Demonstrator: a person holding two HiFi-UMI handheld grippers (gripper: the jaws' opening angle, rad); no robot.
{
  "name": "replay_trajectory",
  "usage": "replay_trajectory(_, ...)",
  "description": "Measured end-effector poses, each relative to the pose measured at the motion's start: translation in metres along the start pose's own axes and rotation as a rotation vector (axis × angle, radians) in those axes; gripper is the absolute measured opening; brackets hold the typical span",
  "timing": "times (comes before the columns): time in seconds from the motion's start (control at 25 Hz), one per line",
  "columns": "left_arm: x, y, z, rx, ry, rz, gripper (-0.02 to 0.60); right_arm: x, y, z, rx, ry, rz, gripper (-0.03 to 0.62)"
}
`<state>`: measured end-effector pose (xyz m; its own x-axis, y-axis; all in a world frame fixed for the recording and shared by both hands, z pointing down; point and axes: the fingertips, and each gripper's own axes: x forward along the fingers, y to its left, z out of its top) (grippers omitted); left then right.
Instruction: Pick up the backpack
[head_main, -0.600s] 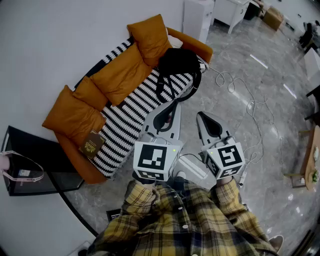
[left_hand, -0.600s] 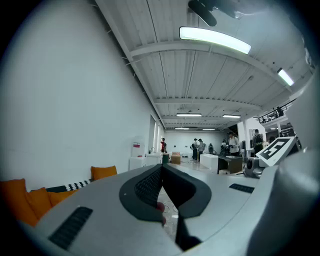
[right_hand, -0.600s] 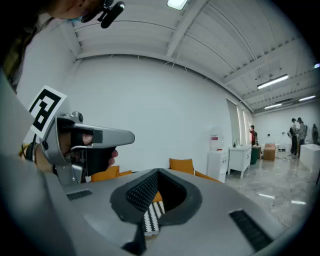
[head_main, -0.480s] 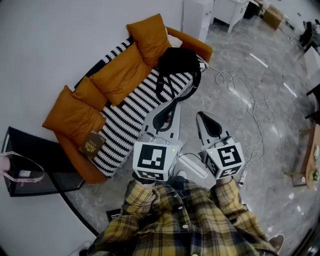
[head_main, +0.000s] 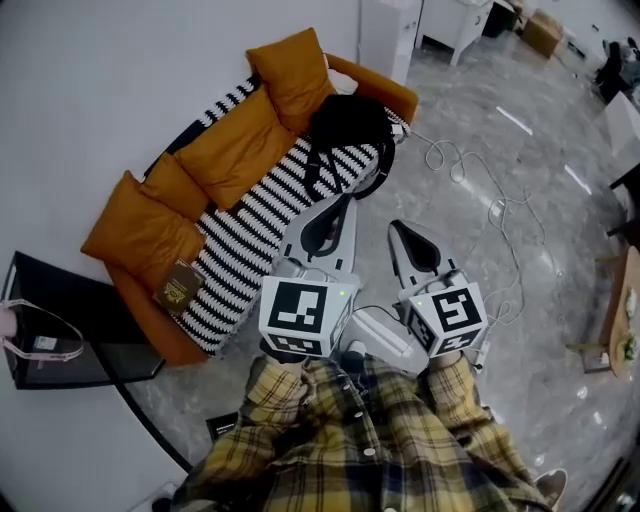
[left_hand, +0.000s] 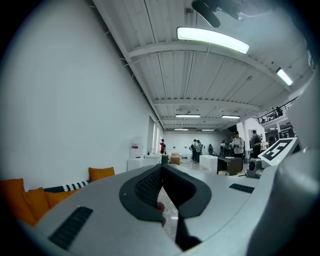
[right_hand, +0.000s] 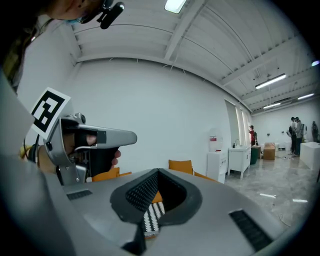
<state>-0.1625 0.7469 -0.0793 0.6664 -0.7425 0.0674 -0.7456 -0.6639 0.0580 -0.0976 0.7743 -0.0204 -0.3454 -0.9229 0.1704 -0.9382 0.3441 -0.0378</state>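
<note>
A black backpack (head_main: 349, 122) lies on the right end of the striped sofa seat (head_main: 262, 216), its straps trailing over the seat toward the front edge. My left gripper (head_main: 345, 199) is held in front of my chest, jaws shut and empty, tips short of the backpack's straps. My right gripper (head_main: 394, 228) is beside it over the grey floor, also shut and empty. In the left gripper view the shut left gripper (left_hand: 162, 169) points along the hall. In the right gripper view the shut right gripper (right_hand: 158, 173) faces the sofa's orange cushions (right_hand: 181, 165).
Orange cushions (head_main: 218, 146) line the sofa back and a small brown pouch (head_main: 176, 287) lies at its left end. White cables (head_main: 478, 190) snake over the marble floor at the right. A dark side table (head_main: 70, 345) stands left; white cabinets (head_main: 385, 28) stand behind the sofa. People stand far off (left_hand: 238, 145).
Sofa and backpack have shifted slightly up and left in the head view. Both grippers keep the same pose, shut.
</note>
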Motion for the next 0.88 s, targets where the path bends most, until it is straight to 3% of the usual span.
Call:
replay_trajectory(0.4,0.004,-0.012,0.004,0.032,-0.016,0.023,0.018,-0.008,-0.016,-0.001,0.023,-0.025,0.015,0.015)
replay_trajectory(0.72,0.047,0.028,-0.007,0.021,0.009,0.002,0.018,0.045,-0.031,-0.011,0.042,0.009,-0.004,0.015)
replay_trajectory(0.88,0.083,0.070,-0.009,0.030,0.026,-0.013,0.018,0.097,-0.041,-0.008,0.057,0.025,-0.024,0.015)
